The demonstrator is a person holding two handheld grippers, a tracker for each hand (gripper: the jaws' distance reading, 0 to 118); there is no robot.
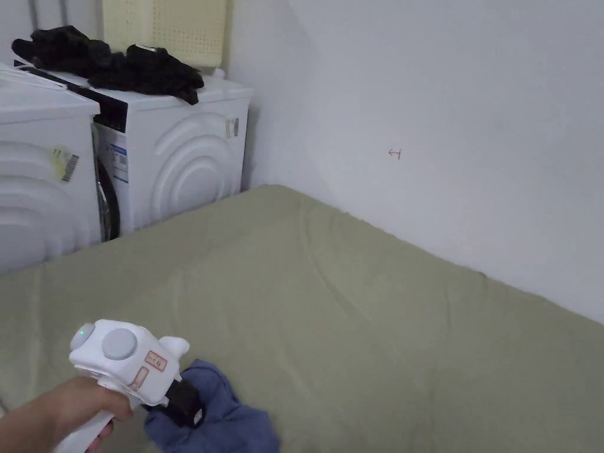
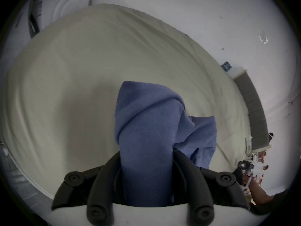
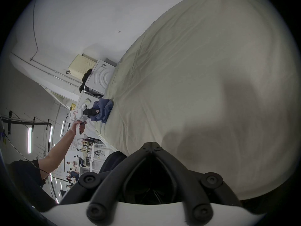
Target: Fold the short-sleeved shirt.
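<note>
No legible text anywhere. Small red mark on wall (image 1: 394, 154), unreadable. Stickers on washing machine (image 1: 177, 159) front and side, print too small. Red-bordered labels on left gripper (image 1: 187, 407) housing, characters blurred. Yellow sticker (image 3: 73, 106) near washing machine, unreadable.

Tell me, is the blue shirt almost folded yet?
Not yet. Nothing looks folded: the blue shirt is a crumpled bundle on the green bed cover. In hand: the left gripper is shut on a bunch of it. The right gripper is shut, holding nothing, over bare cover. Left: spreading it flat and every fold.
</note>
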